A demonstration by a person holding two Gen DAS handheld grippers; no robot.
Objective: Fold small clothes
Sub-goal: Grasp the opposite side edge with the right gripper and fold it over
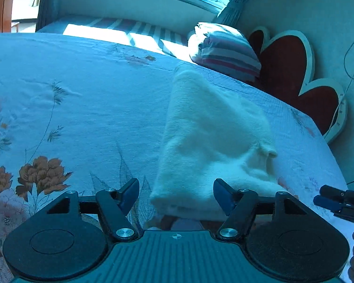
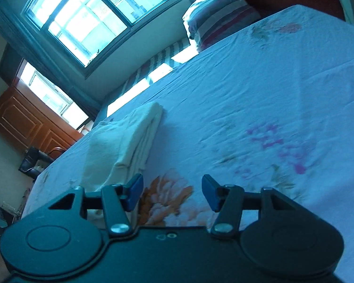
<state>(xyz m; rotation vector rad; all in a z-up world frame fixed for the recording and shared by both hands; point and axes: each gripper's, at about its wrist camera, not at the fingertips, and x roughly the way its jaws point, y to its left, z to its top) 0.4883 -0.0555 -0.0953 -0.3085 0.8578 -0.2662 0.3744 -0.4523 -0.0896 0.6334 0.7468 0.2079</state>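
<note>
Already folded, seemingly: white garment [image 1: 210, 141] just ahead of wide-open, empty left gripper [image 1: 176, 194]; right gripper [image 2: 172, 193] likewise. Next, probably a final tidy.

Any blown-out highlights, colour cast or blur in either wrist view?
Left wrist view: blue cast, sunlit patch on the striped bedding clipped white, folded white garment sharp. Right wrist view: window overexposed, horizon tilted, floral bedsheet slightly smeared.
</note>
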